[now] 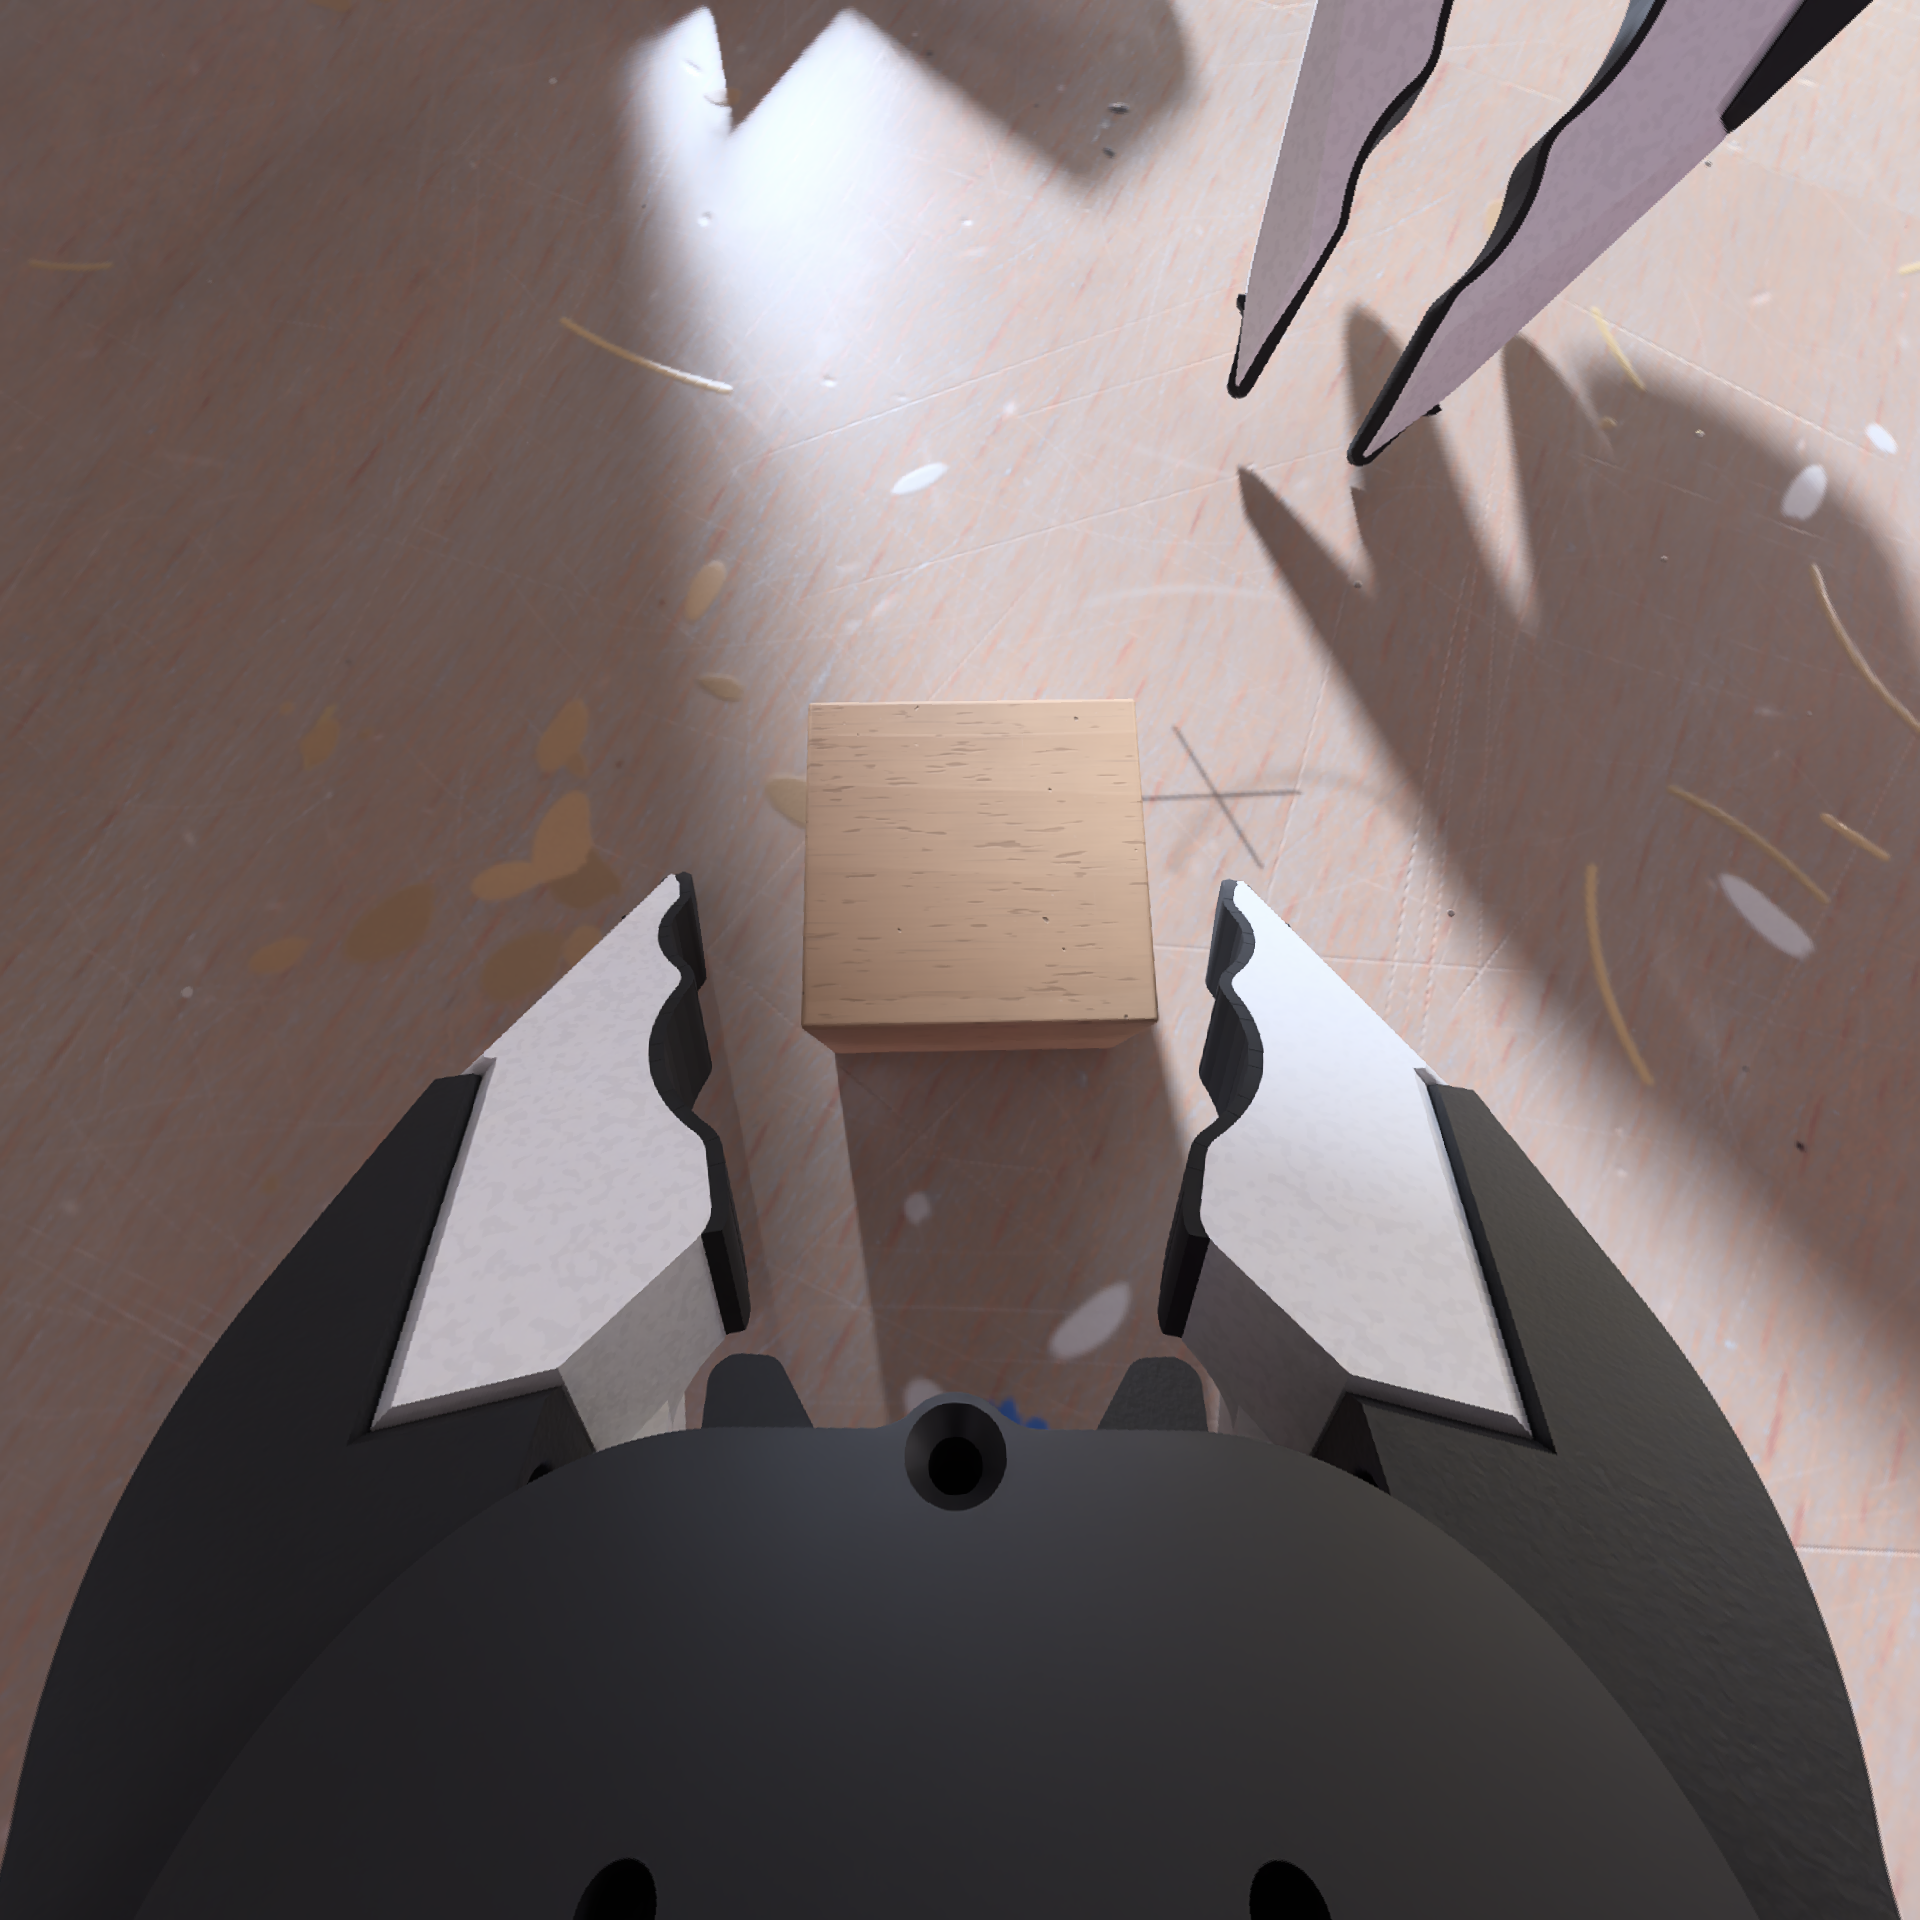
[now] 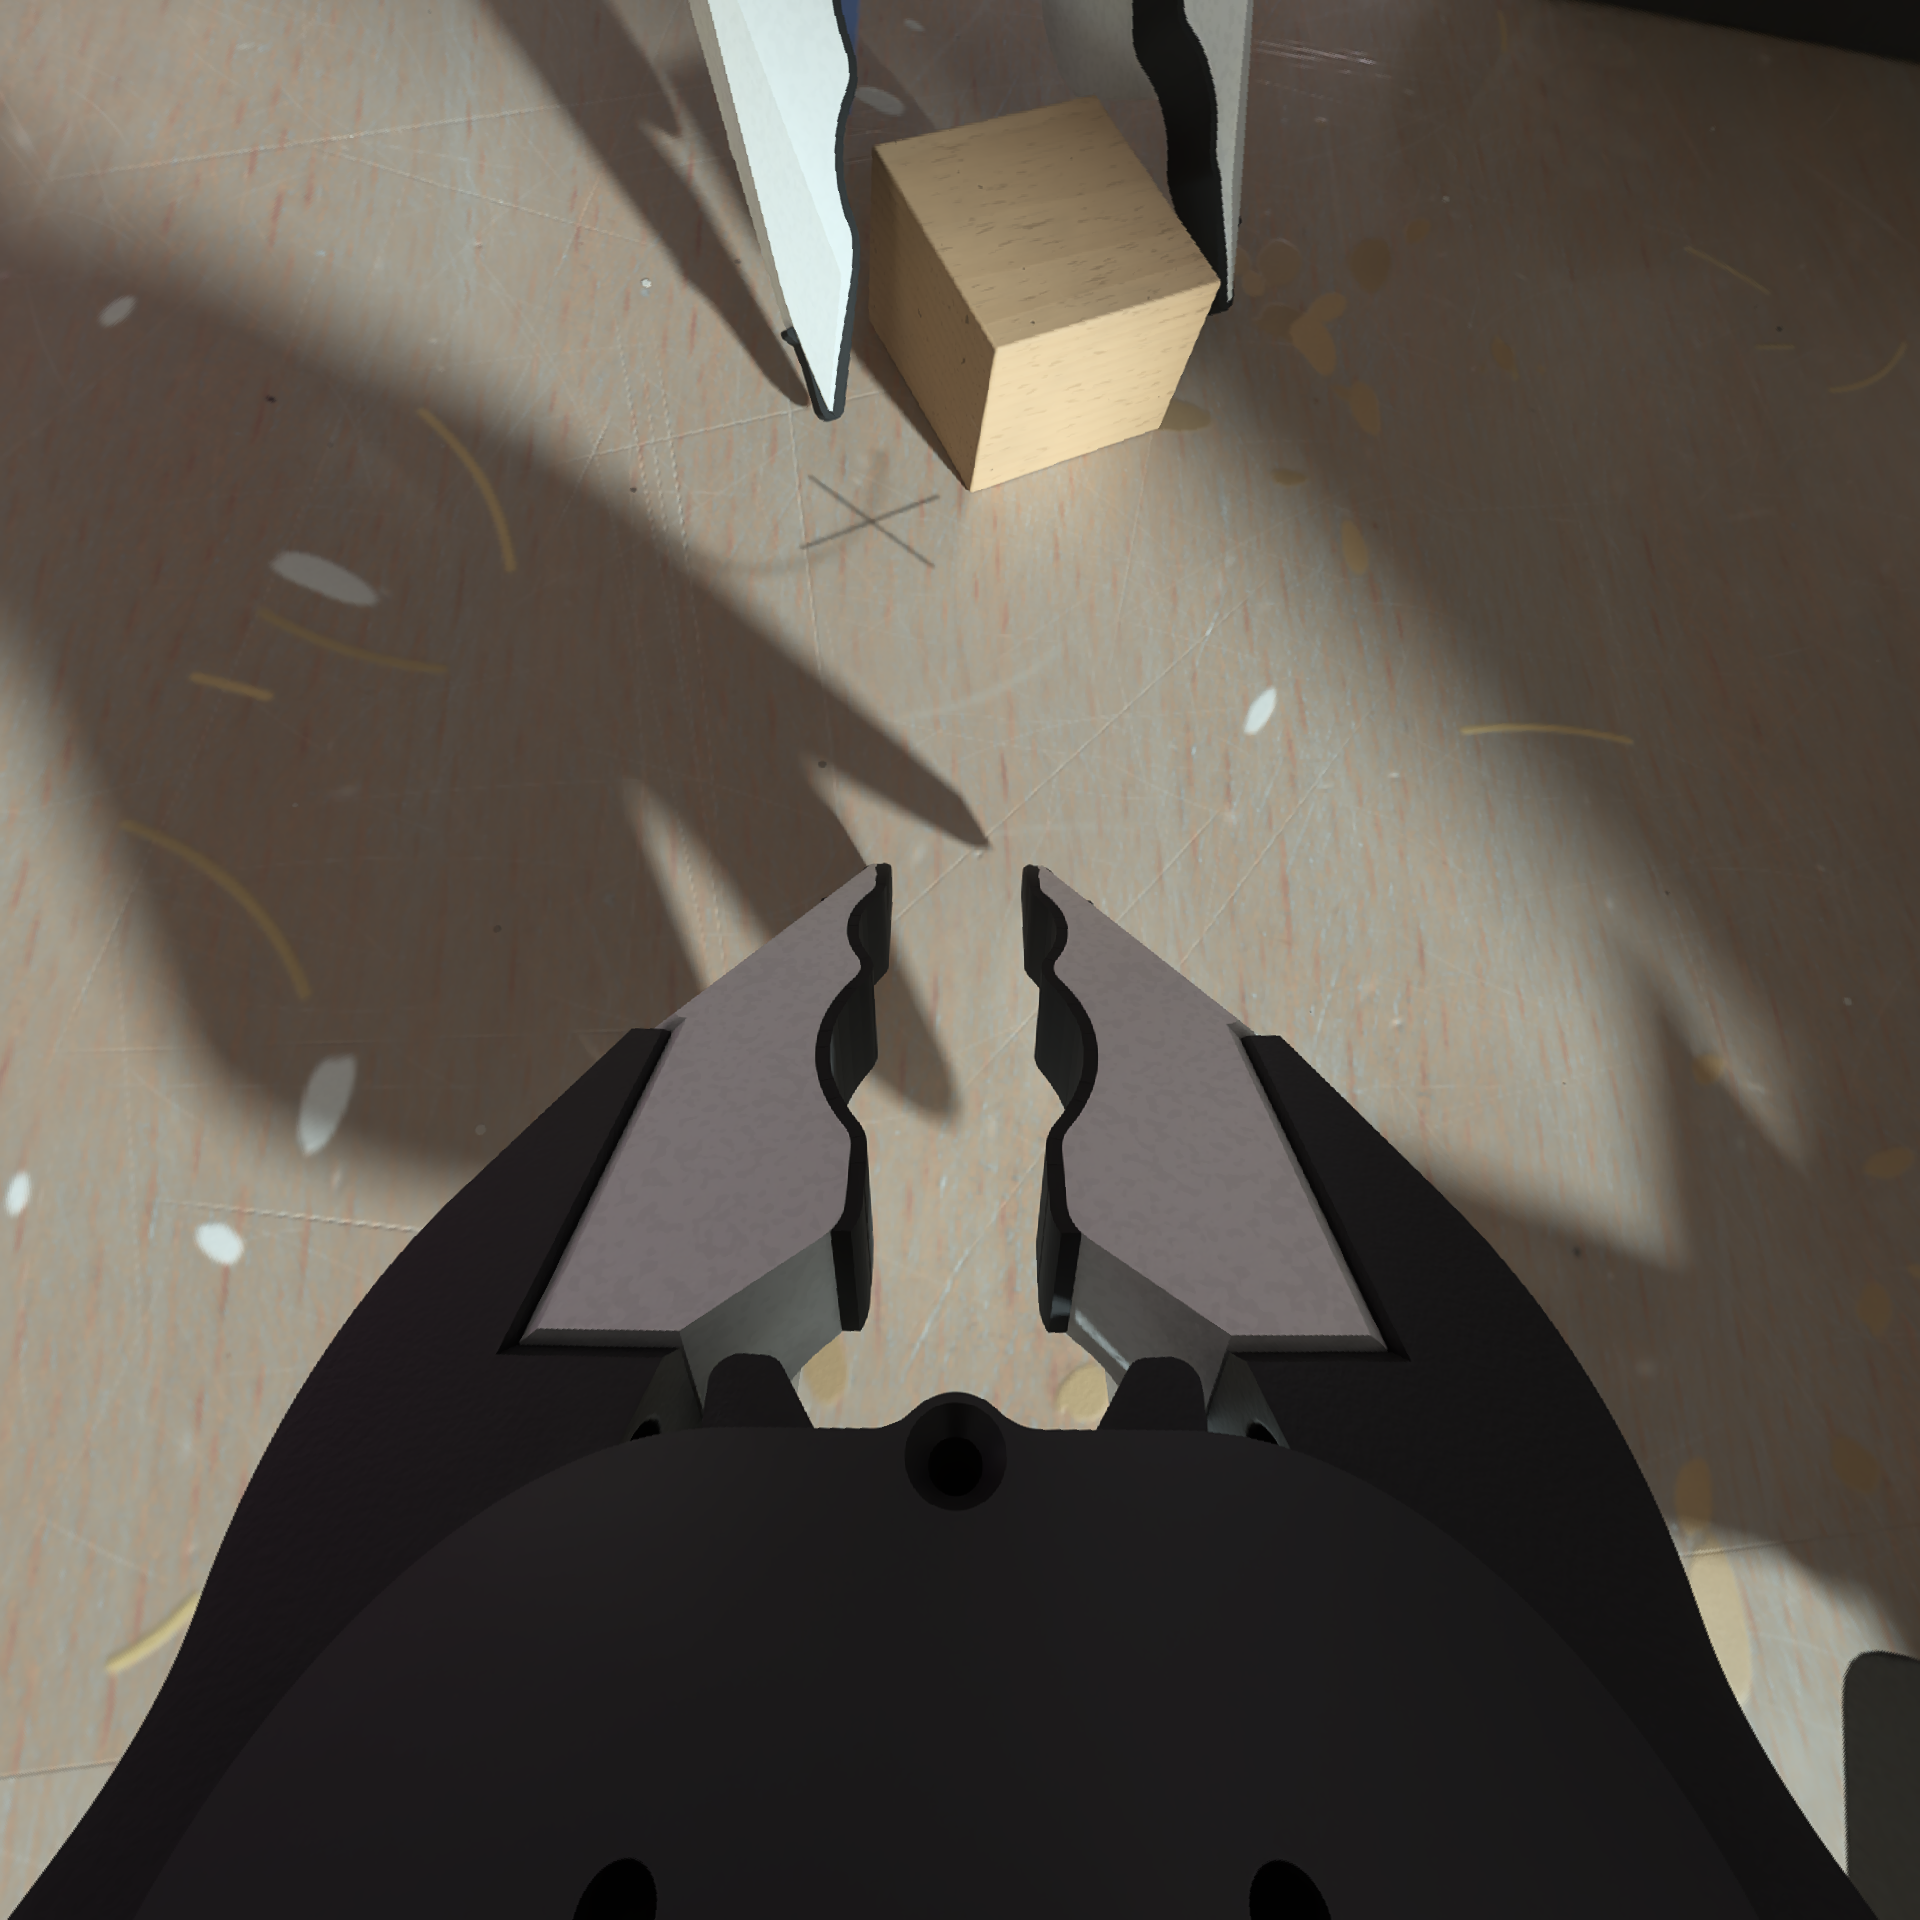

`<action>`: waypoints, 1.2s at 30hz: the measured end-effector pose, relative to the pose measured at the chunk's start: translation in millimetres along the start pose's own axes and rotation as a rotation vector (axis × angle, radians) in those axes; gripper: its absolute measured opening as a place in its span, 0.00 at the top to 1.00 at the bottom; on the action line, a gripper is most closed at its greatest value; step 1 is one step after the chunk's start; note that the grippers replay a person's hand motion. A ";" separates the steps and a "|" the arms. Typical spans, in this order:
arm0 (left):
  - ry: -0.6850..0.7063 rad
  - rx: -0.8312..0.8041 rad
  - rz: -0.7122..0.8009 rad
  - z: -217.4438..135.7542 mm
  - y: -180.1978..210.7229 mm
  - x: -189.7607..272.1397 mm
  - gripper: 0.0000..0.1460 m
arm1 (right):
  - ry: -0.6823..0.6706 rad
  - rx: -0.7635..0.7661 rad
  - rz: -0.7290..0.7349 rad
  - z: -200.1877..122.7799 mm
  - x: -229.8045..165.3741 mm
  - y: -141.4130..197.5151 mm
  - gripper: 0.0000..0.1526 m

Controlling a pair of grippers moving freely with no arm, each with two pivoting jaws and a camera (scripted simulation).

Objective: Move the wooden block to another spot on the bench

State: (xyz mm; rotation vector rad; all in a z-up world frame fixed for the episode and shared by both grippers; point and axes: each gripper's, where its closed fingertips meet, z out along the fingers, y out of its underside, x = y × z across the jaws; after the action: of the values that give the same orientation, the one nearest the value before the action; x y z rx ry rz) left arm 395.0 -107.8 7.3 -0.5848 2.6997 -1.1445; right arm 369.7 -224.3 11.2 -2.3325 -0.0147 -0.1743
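Note:
The wooden block (image 1: 977, 873) is a pale cube that rests on the bench (image 1: 312, 520). My left gripper (image 1: 958, 885) is open, with one finger on each side of the block and a small gap showing at both sides. The right wrist view shows the block (image 2: 1039, 281) at the top, between the left gripper's fingers (image 2: 810, 208). My right gripper (image 2: 956, 873) hangs over bare bench short of the block, empty, its jaws only narrowly apart. It also shows at the top right of the left wrist view (image 1: 1301, 421).
A pencilled cross (image 1: 1221, 795) is on the bench just beside the block, between it and the right gripper (image 2: 873, 525). Paint flecks and wood shavings are scattered over the bench. A dark edge (image 2: 1766, 21) runs along the far right, and a dark object (image 2: 1886, 1766) sits at the lower right.

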 end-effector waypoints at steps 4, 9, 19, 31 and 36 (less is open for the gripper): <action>0.006 0.000 0.006 1.8 -1.7 -0.9 0.32 | -0.012 0.000 0.011 0.7 0.6 0.0 0.84; 0.010 0.000 0.012 3.0 -3.0 0.2 0.33 | -0.027 0.002 0.003 1.1 -1.4 0.1 0.86; -0.045 0.008 -0.045 -10.0 8.8 4.0 0.58 | -0.010 -0.004 0.011 3.1 5.7 1.1 0.99; -0.120 0.013 -0.076 -32.7 29.8 2.6 0.58 | 0.001 0.043 0.020 -1.4 9.6 -3.5 0.94; -0.176 0.033 -0.102 -43.7 36.4 -0.9 0.58 | -0.020 0.057 0.049 -2.6 10.2 -5.2 0.89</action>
State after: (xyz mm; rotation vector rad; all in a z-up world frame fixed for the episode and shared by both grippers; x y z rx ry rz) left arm 372.6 -55.7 11.6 -0.7863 2.5240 -1.1021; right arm 379.1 -223.0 18.0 -2.2750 0.0273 -0.1242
